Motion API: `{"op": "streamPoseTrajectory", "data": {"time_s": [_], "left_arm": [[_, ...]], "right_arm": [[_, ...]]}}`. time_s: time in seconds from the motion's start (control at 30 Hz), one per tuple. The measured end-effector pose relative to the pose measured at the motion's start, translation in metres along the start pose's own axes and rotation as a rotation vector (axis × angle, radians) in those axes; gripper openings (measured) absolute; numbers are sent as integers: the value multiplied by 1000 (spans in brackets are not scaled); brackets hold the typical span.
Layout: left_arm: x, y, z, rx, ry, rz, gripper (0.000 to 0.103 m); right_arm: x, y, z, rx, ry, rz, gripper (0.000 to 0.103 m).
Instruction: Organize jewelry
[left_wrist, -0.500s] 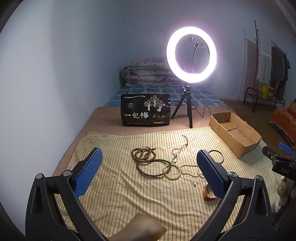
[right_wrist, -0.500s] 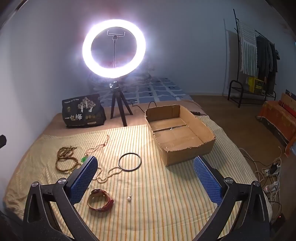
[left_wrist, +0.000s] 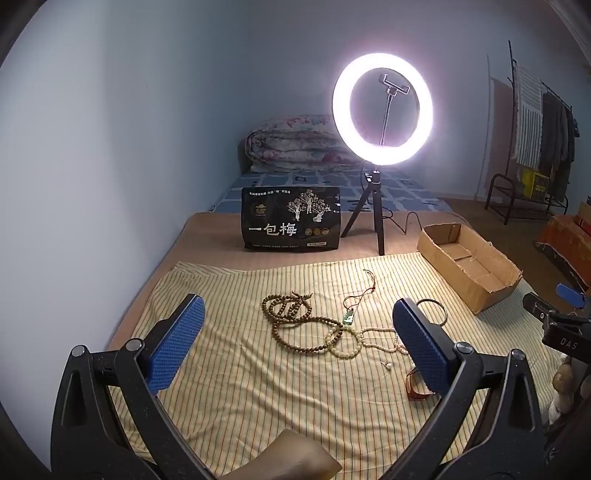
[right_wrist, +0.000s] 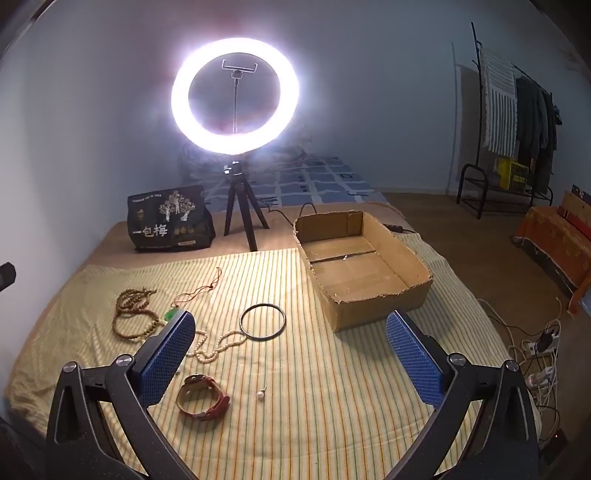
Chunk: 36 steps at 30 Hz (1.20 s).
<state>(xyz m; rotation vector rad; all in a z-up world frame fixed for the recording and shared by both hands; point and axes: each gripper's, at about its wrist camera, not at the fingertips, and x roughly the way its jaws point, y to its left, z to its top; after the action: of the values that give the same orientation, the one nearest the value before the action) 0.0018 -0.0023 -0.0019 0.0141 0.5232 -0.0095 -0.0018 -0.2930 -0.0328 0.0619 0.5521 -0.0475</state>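
Note:
Jewelry lies on a yellow striped cloth (left_wrist: 258, 391). A brown bead necklace (left_wrist: 291, 321) sits mid-cloth, with a green pendant on a red cord (left_wrist: 348, 316) and a pale bead strand (left_wrist: 351, 341) beside it. A dark bangle (right_wrist: 263, 321), a red-strap watch (right_wrist: 203, 398) and a small pearl (right_wrist: 260, 395) show in the right wrist view. An open cardboard box (right_wrist: 384, 310) stands at the right. My left gripper (left_wrist: 295, 347) hovers open above the beads. My right gripper (right_wrist: 290, 354) hovers open with nothing between its blue pads.
A lit ring light on a tripod (left_wrist: 380, 221) and a black printed bag (left_wrist: 291, 225) stand behind the cloth. A wall runs along the left. Power strips and cables (right_wrist: 535, 354) lie on the floor at the right, with a clothes rack (right_wrist: 517, 147) beyond.

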Motion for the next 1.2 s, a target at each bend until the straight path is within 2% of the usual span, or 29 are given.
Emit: {"op": "streamPoseTrajectory", "data": {"time_s": [1.2], "left_arm": [[-1,3,-1,-5,-7,-6,103]], "right_arm": [[-1,3,-2,-8,8,11,103]]}}
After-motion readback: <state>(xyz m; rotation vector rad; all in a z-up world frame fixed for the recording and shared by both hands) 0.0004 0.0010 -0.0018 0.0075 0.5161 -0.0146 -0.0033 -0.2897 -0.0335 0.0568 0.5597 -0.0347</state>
